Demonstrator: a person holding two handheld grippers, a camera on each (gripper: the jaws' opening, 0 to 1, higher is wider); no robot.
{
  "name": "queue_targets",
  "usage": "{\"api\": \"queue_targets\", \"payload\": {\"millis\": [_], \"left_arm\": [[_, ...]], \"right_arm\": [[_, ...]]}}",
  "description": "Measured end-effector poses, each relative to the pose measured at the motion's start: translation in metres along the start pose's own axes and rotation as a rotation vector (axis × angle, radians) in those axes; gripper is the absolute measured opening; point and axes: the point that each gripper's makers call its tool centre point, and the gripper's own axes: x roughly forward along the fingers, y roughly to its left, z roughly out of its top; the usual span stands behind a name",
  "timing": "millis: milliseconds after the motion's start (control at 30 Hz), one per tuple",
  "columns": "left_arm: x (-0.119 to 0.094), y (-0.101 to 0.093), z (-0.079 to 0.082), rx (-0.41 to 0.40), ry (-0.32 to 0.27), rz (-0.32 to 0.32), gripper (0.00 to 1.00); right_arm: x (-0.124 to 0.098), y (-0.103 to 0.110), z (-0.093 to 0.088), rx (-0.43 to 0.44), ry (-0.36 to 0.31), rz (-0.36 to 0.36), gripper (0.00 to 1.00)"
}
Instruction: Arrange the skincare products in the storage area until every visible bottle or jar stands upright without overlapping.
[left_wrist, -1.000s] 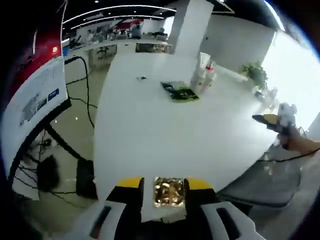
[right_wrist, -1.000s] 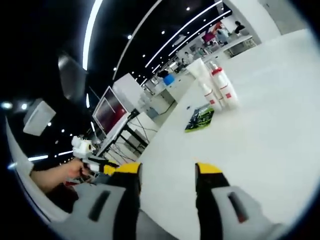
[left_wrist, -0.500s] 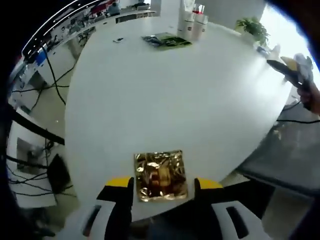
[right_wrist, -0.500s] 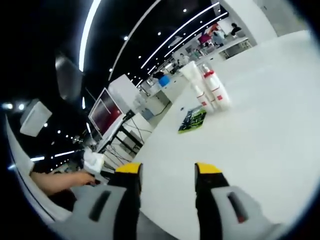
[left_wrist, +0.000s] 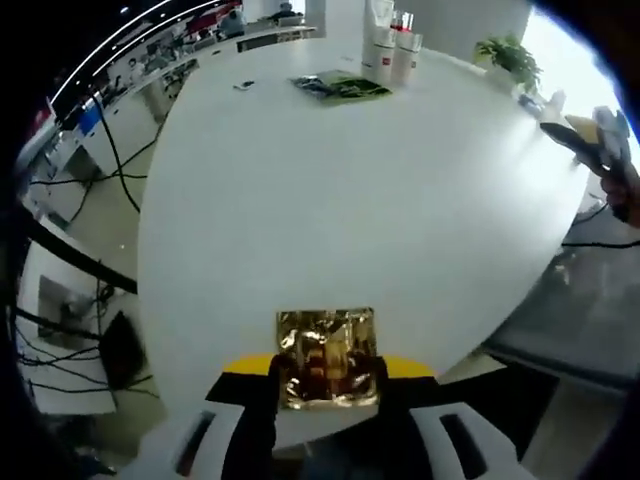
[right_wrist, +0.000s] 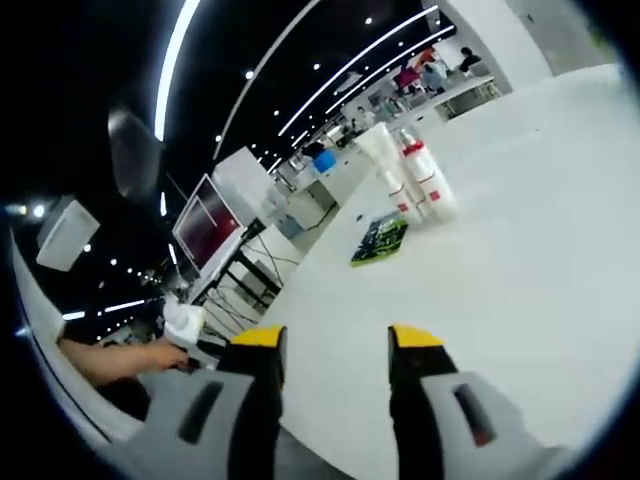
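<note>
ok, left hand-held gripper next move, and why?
Probably lift the gold sachet and carry it toward the bottles. The left hand-held gripper looks closed on it at the near table edge, while the bottles stand upright at the far side.

you get bright, even light: ceiling strip lights (right_wrist: 300, 95) streak overhead, and the white surface (left_wrist: 350, 200) glares hard toward its right edge. fisheye bending curves everything near the borders, and distant bottles (right_wrist: 420, 180) look soft.
</note>
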Motion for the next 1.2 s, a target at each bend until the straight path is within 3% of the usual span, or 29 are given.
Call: {"api": "queue_targets", "payload": {"millis": [100,133,167,200,233,467,567,633,700,900,933,1067,1200], "left_arm": [[-0.001,-0.006,0.001,0.021,-0.016,-0.008,0.32],[-0.001,-0.007,0.002,0.026,-0.026,-0.013,0.17],[0.0,-0.005,-0.004,0.09,0.009,0.005,0.03],[0.002,-0.005,0.01,0.17,-0.084,0.02,0.03],[-0.004,-0.007,0.0,0.12,-0.033,0.018,0.03],[-0.006,-0.01,0.002,0.095,-0.003,-0.016,0.01],[-0.009,-0.03,0.024,0.08,-0.08,-0.083,0.02],[-0.018,-0.044,0.046,0.114,-0.134,-0.117,0.02],[-0.027,-0.063,0.067,0.147,-0.201,-0.181,0.02],[-0.053,-0.104,0.115,0.207,-0.298,-0.301,0.02],[-0.061,-0.121,0.128,0.195,-0.328,-0.357,0.02],[-0.074,-0.157,0.149,0.176,-0.375,-0.473,0.02],[-0.084,-0.194,0.16,0.181,-0.396,-0.602,0.02]], "right_arm": [[-0.001,0.001,-0.003,-0.007,0.006,-0.001,0.41],[-0.002,0.001,-0.005,-0.007,0.008,-0.001,0.4],[-0.002,0.0,-0.007,-0.006,0.011,-0.002,0.4],[-0.002,0.0,-0.009,-0.006,0.014,-0.003,0.4],[-0.003,-0.001,-0.011,-0.007,0.019,-0.006,0.4],[-0.008,0.001,-0.013,0.004,0.013,-0.006,0.39],[-0.01,0.005,-0.007,0.003,-0.001,0.014,0.37],[-0.009,0.018,-0.01,-0.001,0.036,0.088,0.34],[-0.009,0.024,-0.015,0.003,0.07,0.116,0.34],[-0.013,0.053,-0.01,-0.07,0.081,0.194,0.33],[-0.014,0.06,-0.009,-0.101,0.08,0.21,0.32],[-0.021,0.078,-0.011,-0.164,0.082,0.256,0.24],[-0.03,0.078,-0.017,-0.162,0.07,0.269,0.24]]}}
